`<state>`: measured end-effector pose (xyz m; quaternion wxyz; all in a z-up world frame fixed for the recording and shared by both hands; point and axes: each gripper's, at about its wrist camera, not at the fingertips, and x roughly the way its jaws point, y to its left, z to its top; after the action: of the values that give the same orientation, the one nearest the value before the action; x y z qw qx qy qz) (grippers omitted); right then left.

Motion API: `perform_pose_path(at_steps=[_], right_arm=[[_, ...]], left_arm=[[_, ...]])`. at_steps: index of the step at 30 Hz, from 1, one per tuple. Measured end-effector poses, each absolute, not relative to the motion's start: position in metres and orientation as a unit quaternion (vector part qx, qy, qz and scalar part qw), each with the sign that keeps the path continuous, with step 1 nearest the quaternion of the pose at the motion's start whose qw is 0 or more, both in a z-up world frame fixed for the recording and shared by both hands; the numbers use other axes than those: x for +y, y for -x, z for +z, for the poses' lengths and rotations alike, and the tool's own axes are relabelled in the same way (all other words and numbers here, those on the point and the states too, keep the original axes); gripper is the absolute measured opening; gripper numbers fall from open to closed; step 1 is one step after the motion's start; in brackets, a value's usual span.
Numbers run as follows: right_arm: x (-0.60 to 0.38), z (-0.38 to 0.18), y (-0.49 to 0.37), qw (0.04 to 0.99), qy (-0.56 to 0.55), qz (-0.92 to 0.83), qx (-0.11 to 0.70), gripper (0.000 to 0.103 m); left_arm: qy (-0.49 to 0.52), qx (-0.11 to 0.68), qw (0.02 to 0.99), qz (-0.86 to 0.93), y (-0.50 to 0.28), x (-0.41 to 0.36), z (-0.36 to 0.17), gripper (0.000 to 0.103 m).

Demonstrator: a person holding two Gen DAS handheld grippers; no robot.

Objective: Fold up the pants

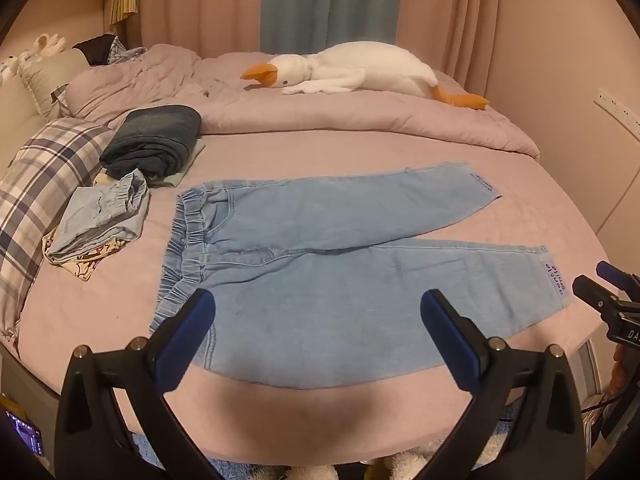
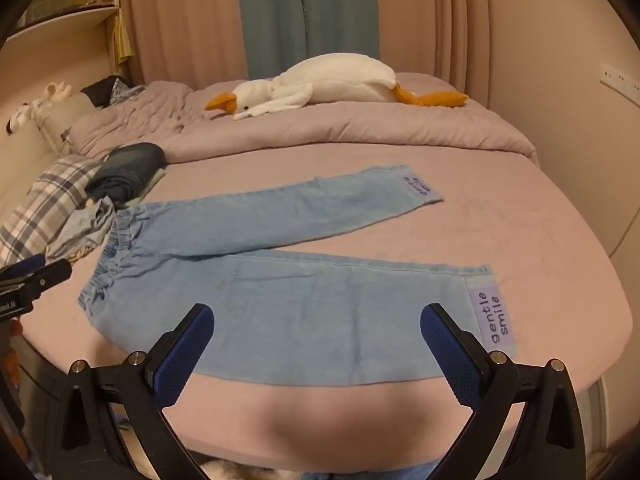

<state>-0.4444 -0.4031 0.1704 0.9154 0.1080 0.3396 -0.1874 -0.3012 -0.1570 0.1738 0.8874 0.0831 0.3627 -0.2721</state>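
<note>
Left wrist view, pants (image 1: pixel 320 264) flat on bed (image 1: pixel 120 300), both tongs spread, empty

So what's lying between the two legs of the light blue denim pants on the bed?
Only bare pink sheet shows between the pants legs, in both wrist views.

Light blue pants (image 1: pixel 320 264); pink sheet (image 1: pixel 360 152); plaid pillow (image 1: pixel 44 176); white-orange goose (image 1: pixel 352 68).
</note>
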Motion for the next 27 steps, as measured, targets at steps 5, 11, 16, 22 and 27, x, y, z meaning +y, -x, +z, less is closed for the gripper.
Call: perform_pose_path(at_steps=[5,11,16,22,27], right_arm=[[-0.4052,0.1680,0.4468,0.915,-0.114,-0.187,0.340,0.102],[-0.4021,0.1696,0.4460,0.914,-0.115,-0.187,0.341,0.102],[-0.4038,0.1673,0.4465,0.915,-0.117,-0.186,0.338,0.102],[-0.4042,0.1672,0.4467,0.915,-0.118,-0.187,0.337,0.102],[-0.4049,0.1673,0.4472,0.917,-0.118,-0.185,0.334,0.102]], left_arm=[[-0.088,0.361,0.888,-0.273,0.3023,-0.1627,0.1756,0.103],[-0.089,0.361,0.887,-0.275,0.3015,-0.1650,0.1783,0.103],[-0.088,0.361,0.887,-0.276,0.3011,-0.1653,0.1788,0.103],[-0.086,0.360,0.887,-0.276,0.3016,-0.1654,0.1798,0.103],[-0.086,0.360,0.887,-0.275,0.3013,-0.1671,0.1803,0.103]])
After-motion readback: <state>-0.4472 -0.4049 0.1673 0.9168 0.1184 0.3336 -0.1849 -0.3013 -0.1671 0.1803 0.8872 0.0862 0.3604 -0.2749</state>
